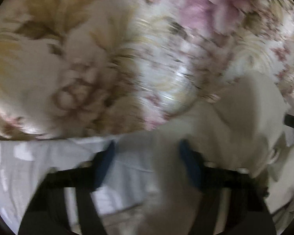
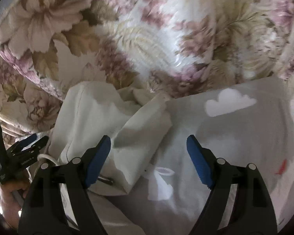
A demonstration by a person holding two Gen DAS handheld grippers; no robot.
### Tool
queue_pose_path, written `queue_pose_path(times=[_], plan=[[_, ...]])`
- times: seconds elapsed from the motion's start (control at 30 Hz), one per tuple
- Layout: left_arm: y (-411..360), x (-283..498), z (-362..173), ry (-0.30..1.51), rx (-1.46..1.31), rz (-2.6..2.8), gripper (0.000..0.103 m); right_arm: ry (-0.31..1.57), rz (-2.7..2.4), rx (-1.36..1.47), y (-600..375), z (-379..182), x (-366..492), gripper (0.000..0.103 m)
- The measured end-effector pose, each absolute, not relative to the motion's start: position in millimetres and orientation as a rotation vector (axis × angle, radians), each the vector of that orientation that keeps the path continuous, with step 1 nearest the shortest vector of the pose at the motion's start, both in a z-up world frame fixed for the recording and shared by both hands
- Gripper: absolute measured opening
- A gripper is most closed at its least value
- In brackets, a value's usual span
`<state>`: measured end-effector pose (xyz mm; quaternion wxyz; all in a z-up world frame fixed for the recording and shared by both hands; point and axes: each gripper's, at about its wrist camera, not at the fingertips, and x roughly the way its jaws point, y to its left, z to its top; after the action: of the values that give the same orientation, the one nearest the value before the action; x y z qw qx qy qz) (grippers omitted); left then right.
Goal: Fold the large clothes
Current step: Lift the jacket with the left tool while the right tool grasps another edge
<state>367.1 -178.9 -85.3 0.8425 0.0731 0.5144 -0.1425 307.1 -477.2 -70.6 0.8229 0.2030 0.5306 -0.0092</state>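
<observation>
In my left wrist view everything is looking smeary, so I am guessing a little. My left gripper (image 1: 147,156) is pointing down at the white garment (image 1: 235,117), which is lying on the flowery bedspread (image 1: 88,49). The blue pads (image 1: 105,160) are standing about half apart with pale cloth between them, but I cannot tell if they are pinching it. If they are missing the edge, the cloth may be slipping out when I lift. In my right wrist view, my right gripper (image 2: 149,156) is standing wide and holding nothing. It is hanging over the grey cloud-print cloth (image 2: 225,133), and the bunched white garment (image 2: 100,121) is lying just to its left. I may be grabbing the wrong cloth, or two layers together. A white cord (image 2: 47,159) is lying near the other gripper (image 2: 29,145) and could be getting caught.
</observation>
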Motion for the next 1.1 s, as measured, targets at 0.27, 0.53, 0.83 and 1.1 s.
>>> queue_pose_path(times=[0.27,0.53,0.83,1.1], plan=[[-200.2,359.1,-71.6,1.023,0.142,-0.372,0.003,1.071,0.024,0.363,-454.0,-58.6,318.2,0.009],[-164.1,323.0,2.2,0.786,0.033,-0.44,0.002,0.752,0.132,0.257,-426.2,40.0,276.2,0.009],[-76.4,151.0,50.4,0.545,-0.058,-0.622,0.003,0.458,0.472,0.075,-381.1,96.8,100.7,0.009],[-17.5,33.3,-24.5,0.663,-0.025,-0.557,0.004,0.714,0.494,-0.115,-363.1,-7.6,-4.4,0.034]])
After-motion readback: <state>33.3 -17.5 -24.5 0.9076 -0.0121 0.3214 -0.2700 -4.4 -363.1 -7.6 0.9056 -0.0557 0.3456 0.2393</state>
